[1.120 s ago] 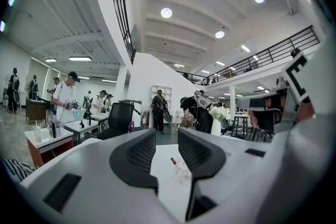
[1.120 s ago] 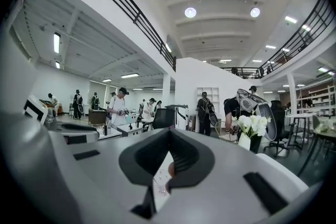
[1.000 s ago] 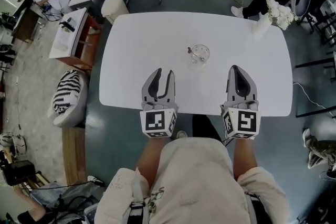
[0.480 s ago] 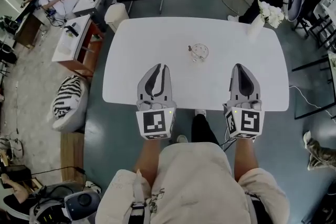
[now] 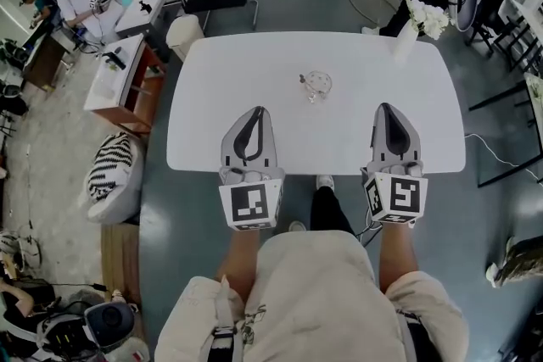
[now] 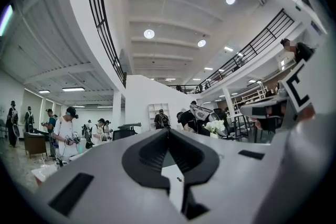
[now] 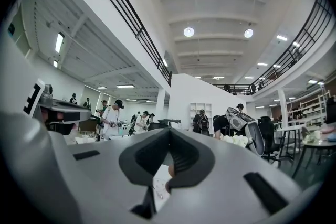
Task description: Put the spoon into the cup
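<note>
L gripper (image 5: 256,109) out front, jaws shut tight, nothing between 'em. R gripper (image 5: 384,107) alongside (well apart from the L), jaws together too, empty. Both point fwd, level; bare forearms (image 5: 243,248) straight behind.

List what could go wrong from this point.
1. The left gripper and right gripper are both shut. Reaching in like this might shove the spoon rather than grasp it.
2. The spoon appears to lie right at the glass cup, so a grab there could tip the cup over.
</note>
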